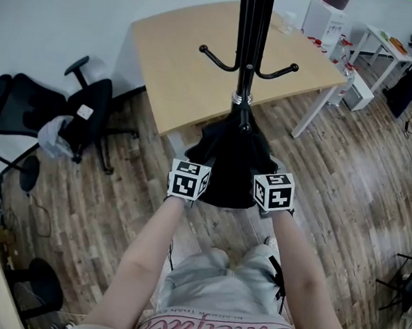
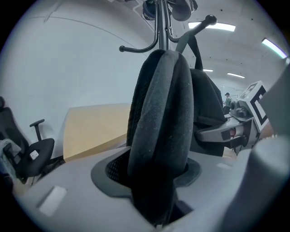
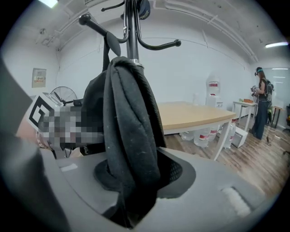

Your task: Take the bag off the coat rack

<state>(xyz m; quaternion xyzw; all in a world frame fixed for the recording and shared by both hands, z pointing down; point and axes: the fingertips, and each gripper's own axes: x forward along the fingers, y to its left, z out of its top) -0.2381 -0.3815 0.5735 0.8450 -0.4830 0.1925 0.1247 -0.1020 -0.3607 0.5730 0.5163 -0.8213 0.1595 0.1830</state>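
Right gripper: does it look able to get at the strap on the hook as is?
Probably not: the right gripper is shut on a fold of the bag low down, while the strap hangs over the hook well above it.

The soft black bag point(image 1: 231, 162) hangs by its strap point(image 3: 106, 47) from a hook point(image 3: 84, 19) on the tall black coat rack point(image 1: 253, 29). It looks bunched up.

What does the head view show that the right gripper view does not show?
Only the head view: the black office chair and the wearer's grey shorts. Only the right gripper view: a person standing at far right, and the right tool, its jaws pinching dark cloth. Both: the black fabric bag hanging on the black metal coat rack, and the light wooden table.
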